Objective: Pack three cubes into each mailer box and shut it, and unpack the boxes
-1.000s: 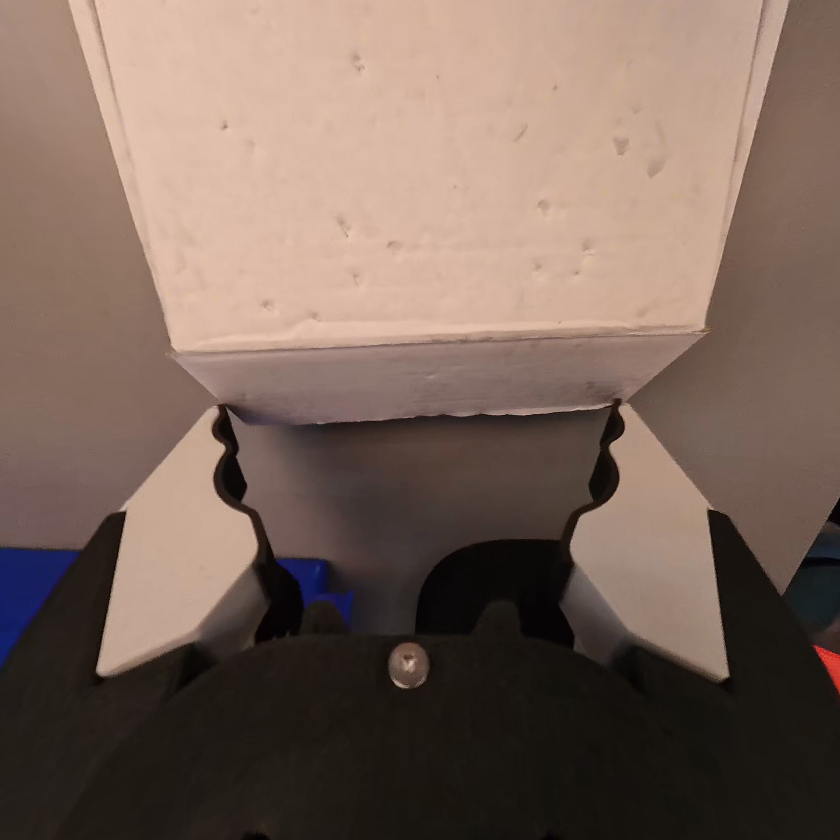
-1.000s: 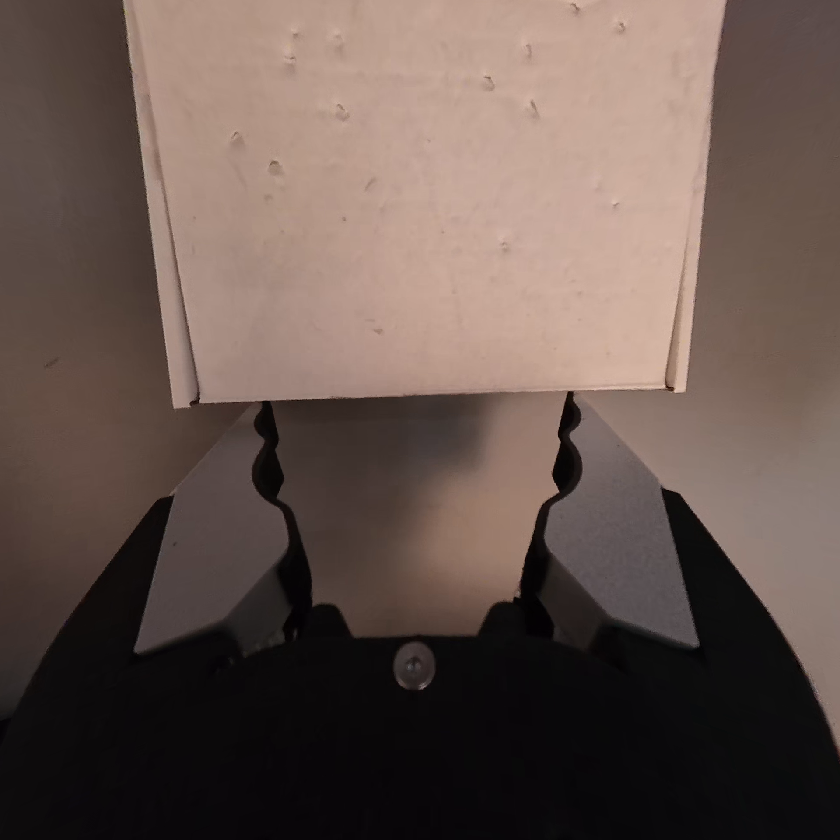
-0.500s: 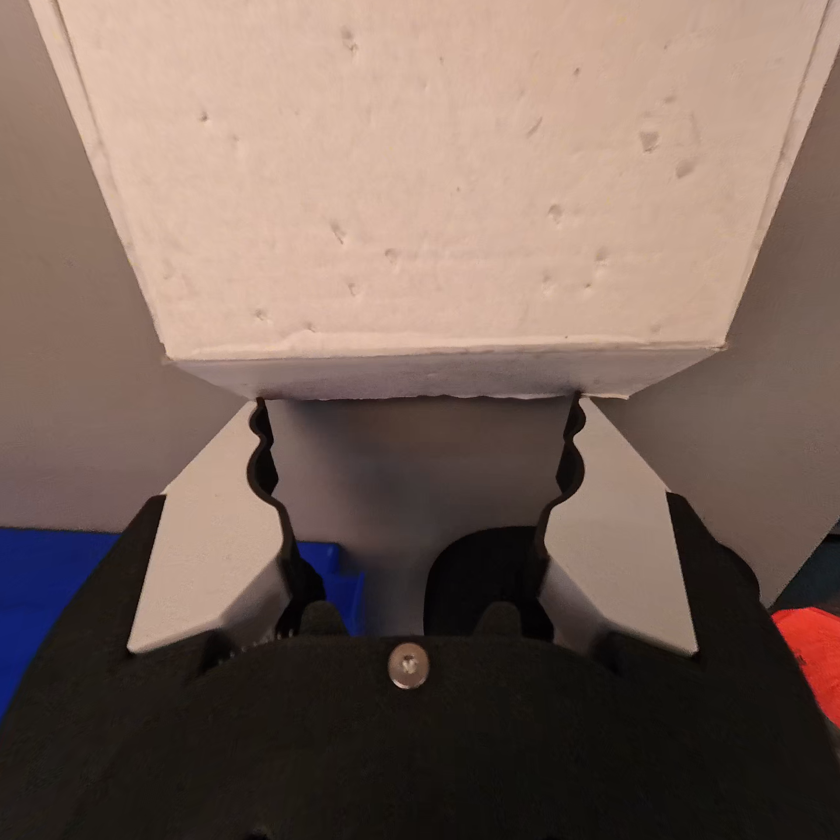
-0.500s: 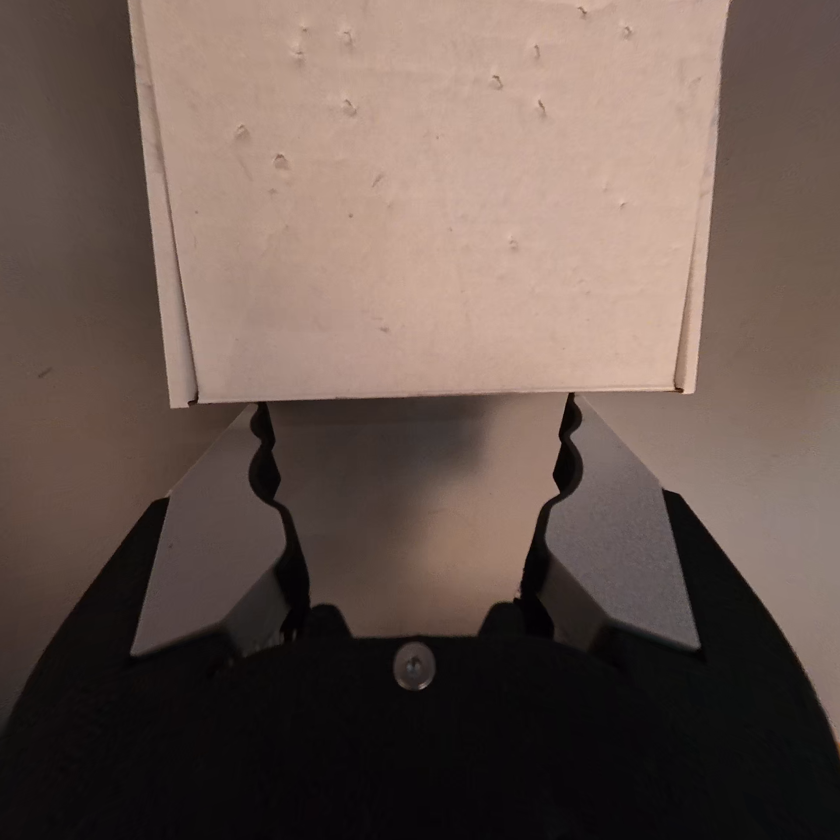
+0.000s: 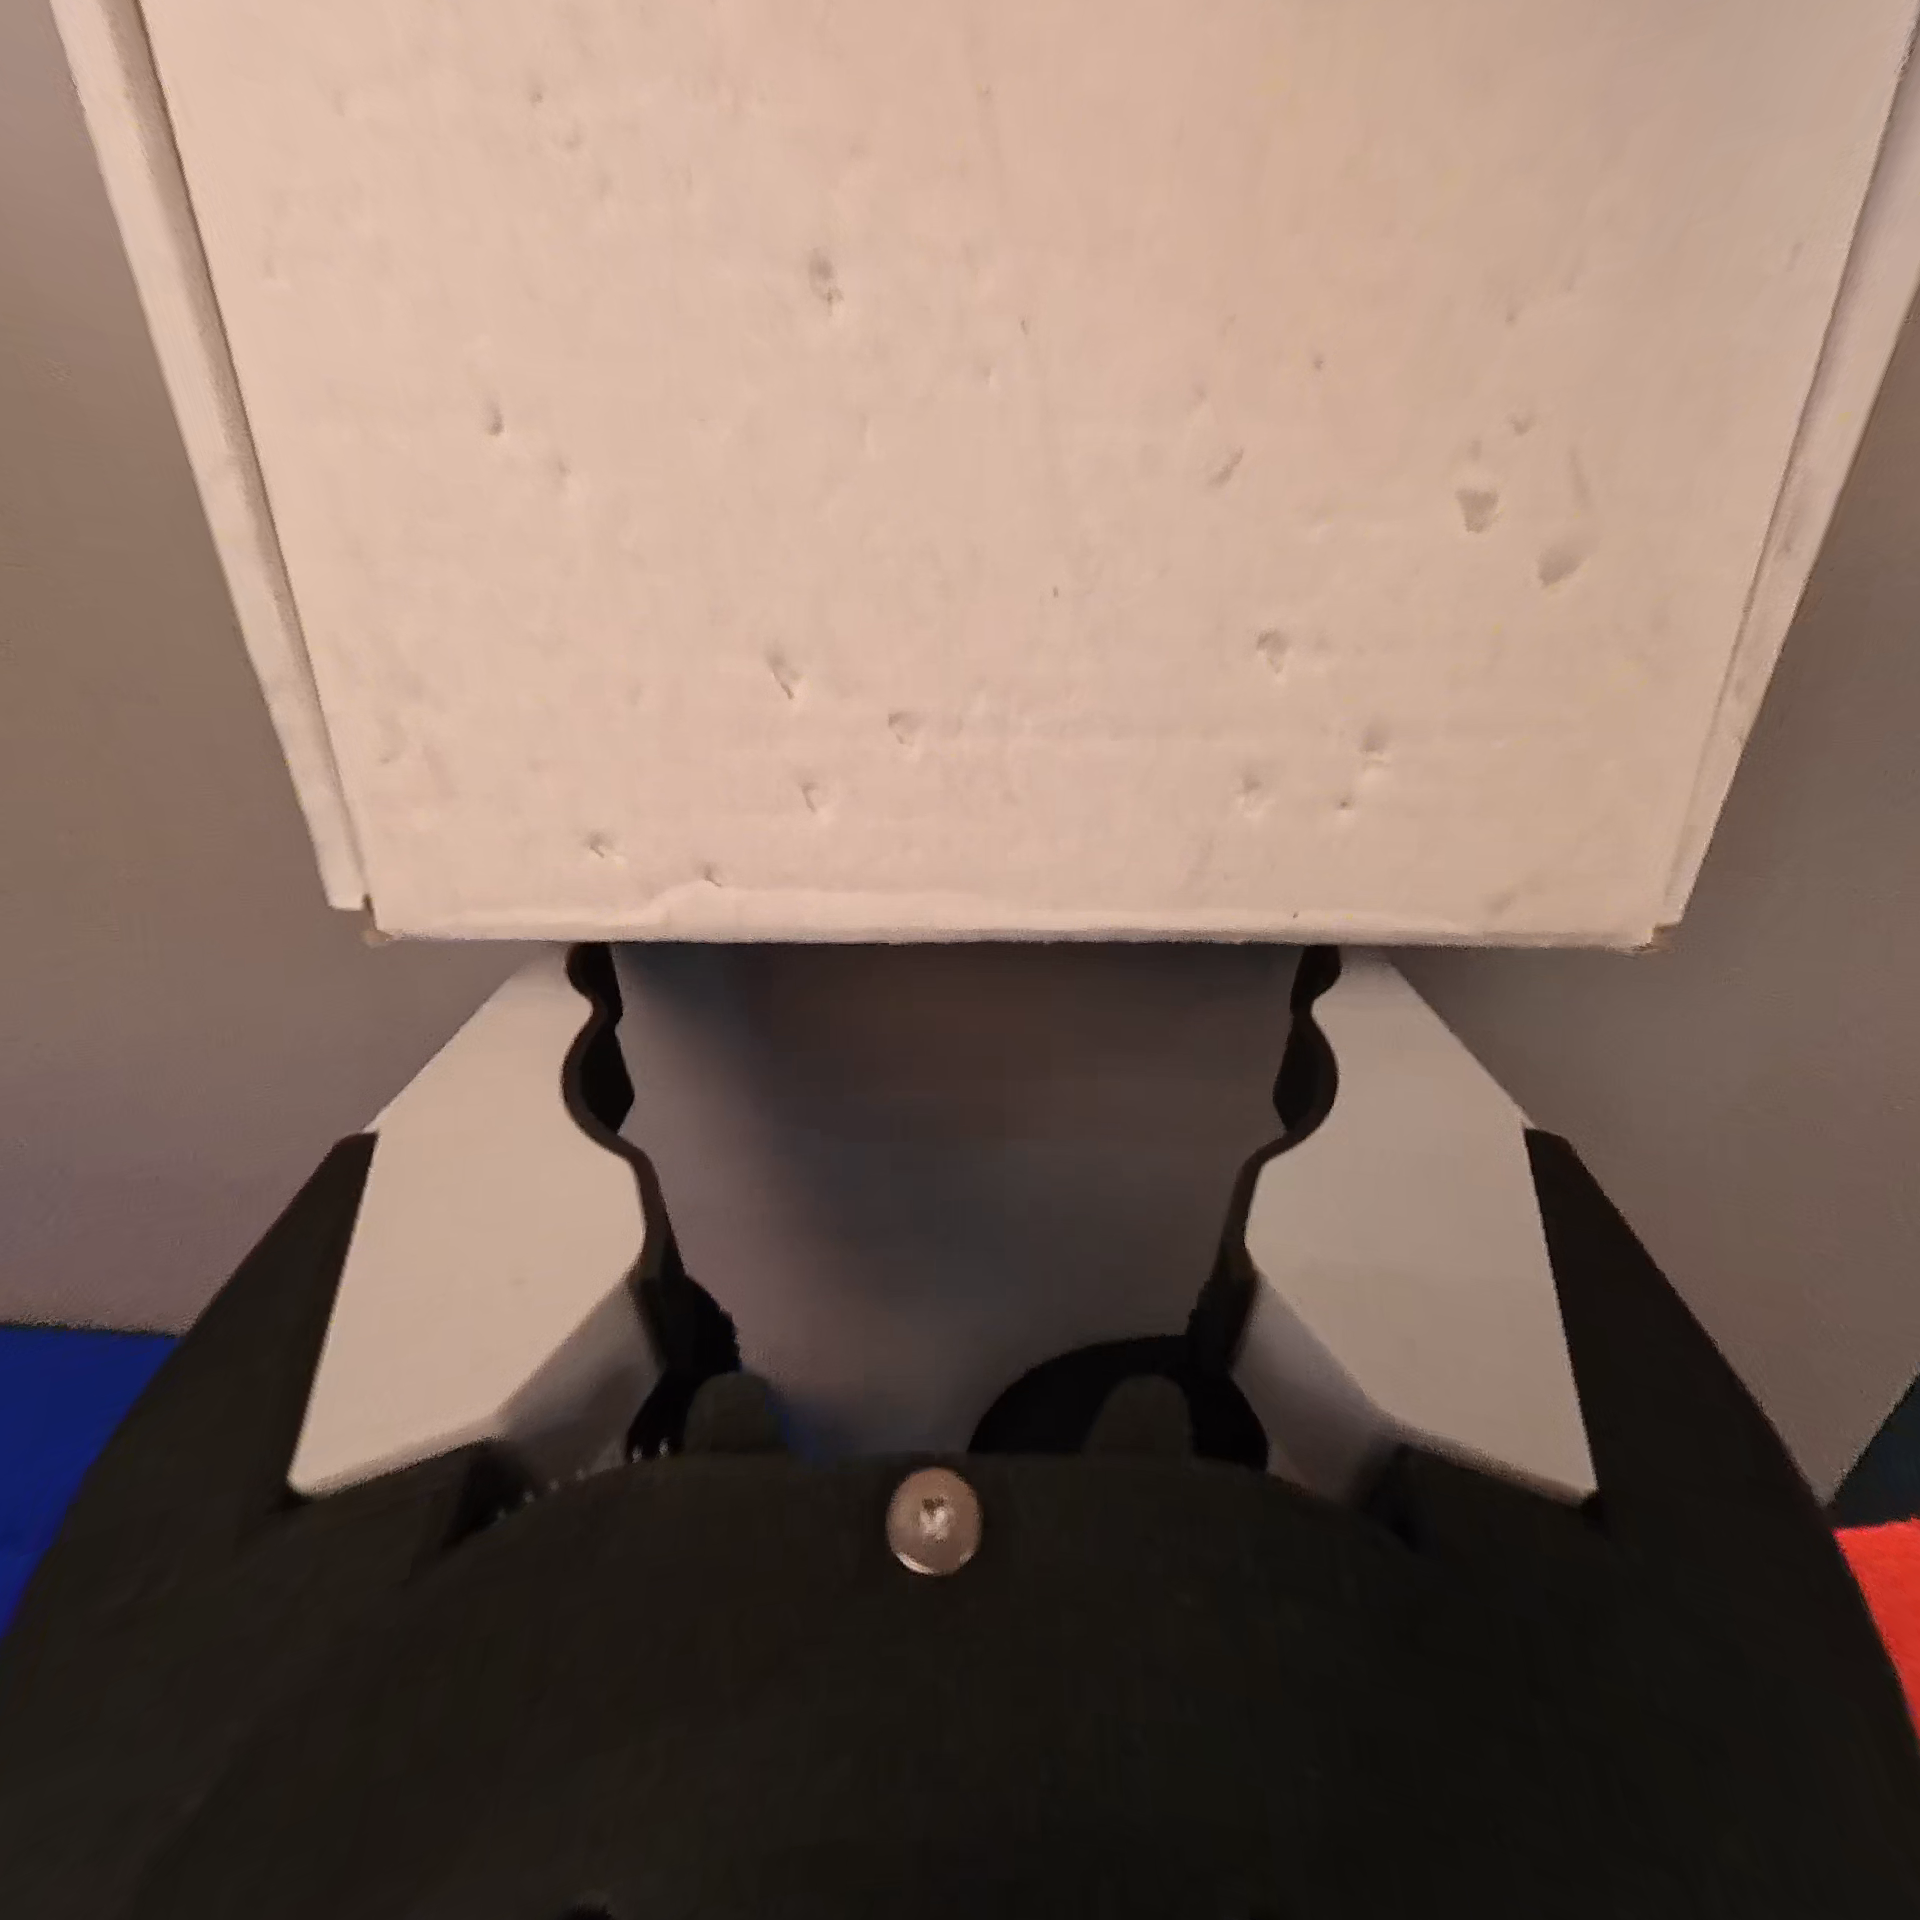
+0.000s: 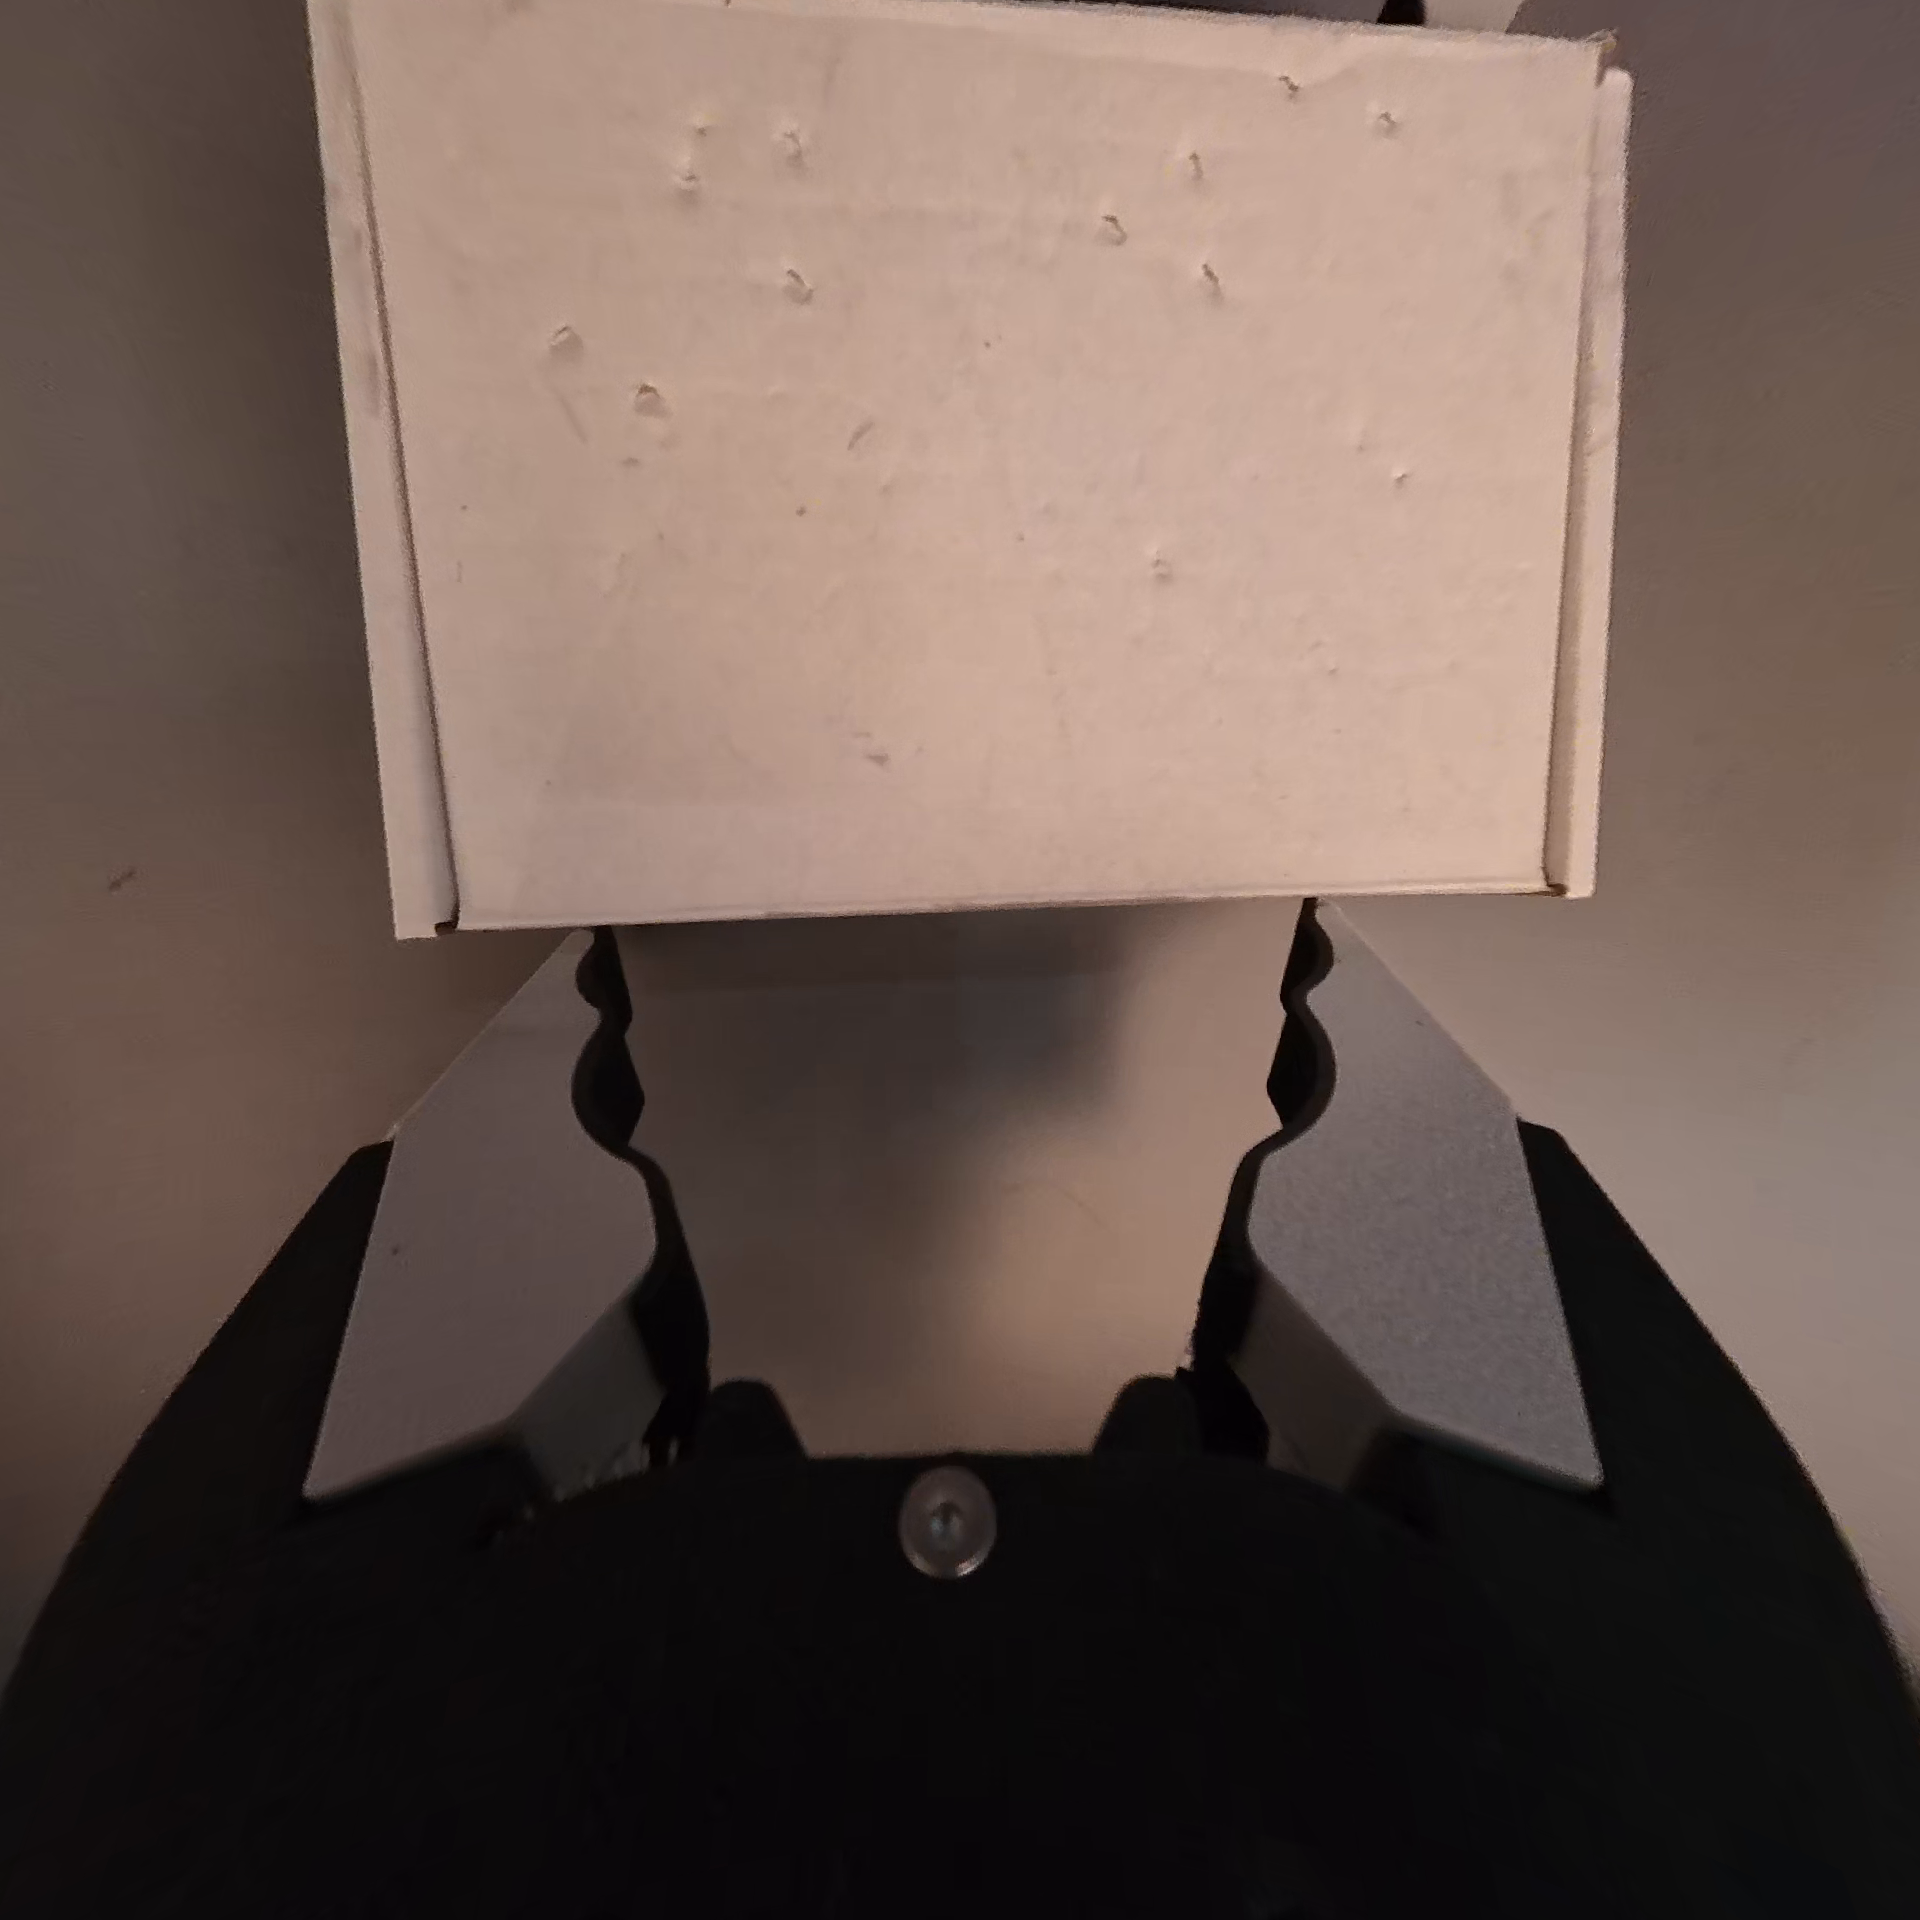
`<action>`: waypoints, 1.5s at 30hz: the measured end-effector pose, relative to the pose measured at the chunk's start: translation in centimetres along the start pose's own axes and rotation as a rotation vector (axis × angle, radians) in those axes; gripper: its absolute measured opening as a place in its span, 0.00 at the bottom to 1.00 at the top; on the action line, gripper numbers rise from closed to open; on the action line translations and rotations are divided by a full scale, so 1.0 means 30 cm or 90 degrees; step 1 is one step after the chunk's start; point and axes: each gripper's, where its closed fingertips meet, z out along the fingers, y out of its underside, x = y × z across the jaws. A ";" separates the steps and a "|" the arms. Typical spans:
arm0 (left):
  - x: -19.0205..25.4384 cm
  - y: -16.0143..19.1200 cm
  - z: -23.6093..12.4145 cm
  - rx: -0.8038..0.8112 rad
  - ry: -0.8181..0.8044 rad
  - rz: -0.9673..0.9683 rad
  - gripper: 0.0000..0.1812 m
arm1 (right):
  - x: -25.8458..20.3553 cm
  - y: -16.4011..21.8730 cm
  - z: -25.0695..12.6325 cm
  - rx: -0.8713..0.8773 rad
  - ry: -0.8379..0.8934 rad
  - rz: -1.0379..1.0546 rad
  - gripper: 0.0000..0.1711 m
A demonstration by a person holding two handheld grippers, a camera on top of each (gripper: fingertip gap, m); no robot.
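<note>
A white mailer box with a dented lid fills the upper left wrist view, and its lid lies flat and shut. My left gripper is open, and its fingertips meet the box's near edge and are partly hidden under it. A second white mailer box, also shut, fills the upper right wrist view. My right gripper is open, with its fingertips at that box's near edge. No cubes show in either view.
Both boxes rest on a plain grey table, also seen in the right wrist view. A blue thing shows at the lower left of the left wrist view and a red-orange thing at its lower right. One gripper's finger ends stand about 12 cm off the other's.
In the left wrist view the jaws have narrowed and the box's front wall has dropped out of sight. In the right wrist view the box sits slightly lower and its far edge now shows.
</note>
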 end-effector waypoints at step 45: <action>0.090 0.031 0.005 0.019 0.025 0.002 0.82 | -0.045 -0.056 0.047 0.086 -0.032 0.026 0.77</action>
